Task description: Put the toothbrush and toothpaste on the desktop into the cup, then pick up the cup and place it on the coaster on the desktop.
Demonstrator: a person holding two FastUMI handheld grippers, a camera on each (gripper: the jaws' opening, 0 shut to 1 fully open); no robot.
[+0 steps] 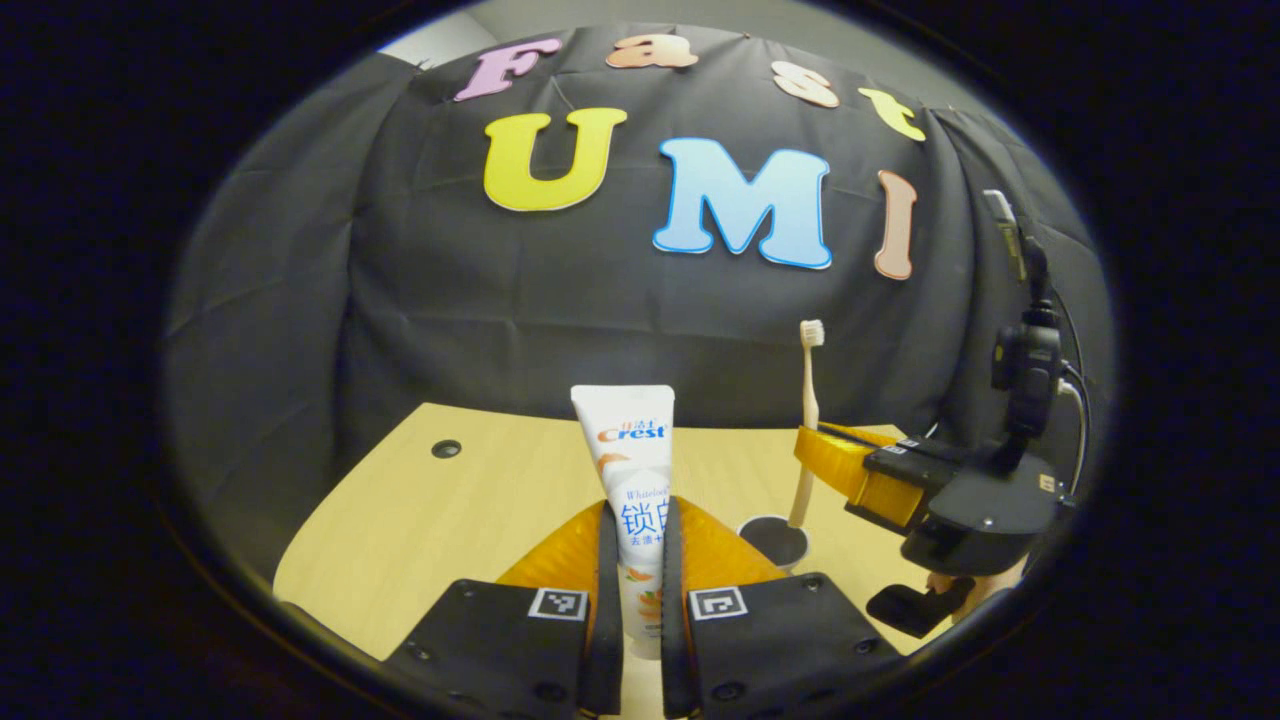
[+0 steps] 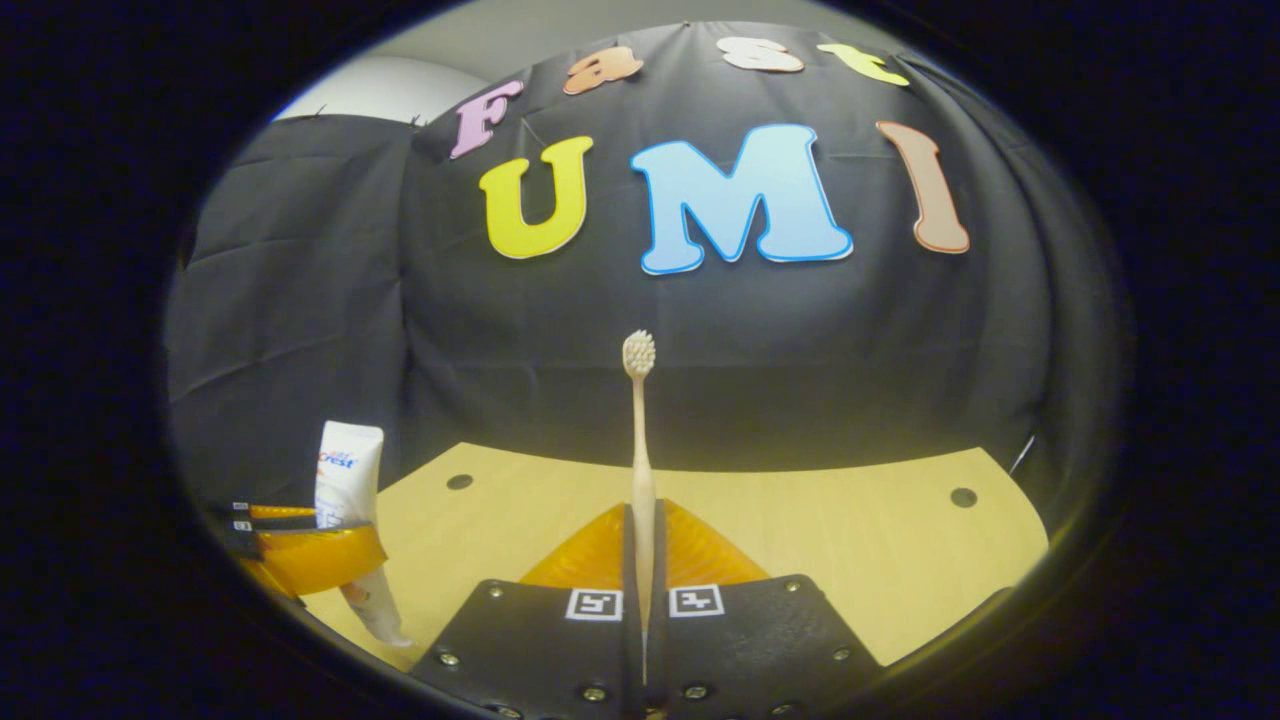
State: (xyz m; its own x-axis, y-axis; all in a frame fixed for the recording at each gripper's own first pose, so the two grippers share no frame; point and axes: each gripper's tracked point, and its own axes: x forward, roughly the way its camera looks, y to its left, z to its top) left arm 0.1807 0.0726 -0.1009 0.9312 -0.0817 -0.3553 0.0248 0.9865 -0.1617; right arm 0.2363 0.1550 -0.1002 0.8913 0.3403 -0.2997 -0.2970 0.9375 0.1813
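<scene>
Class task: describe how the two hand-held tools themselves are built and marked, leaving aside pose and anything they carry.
Each tool has a black body with visible screws and two small square black-and-white markers near its fingers, seen on the left tool and the right tool. From the left gripper view, the right tool also carries a black camera unit on a stalk, with dark cables beside it.

Toothpaste tube: printing runs down the front, a brand word up top in red and blue, larger blue characters below it, right there between the fingers.
Same tube, right gripper view: the brand word shows again, small and tilted.
Left gripper: two square black-and-white code markers, one on each finger base, pattern only, no letters.
Right gripper: a matching pair of code squares, no digits to make out.
</scene>
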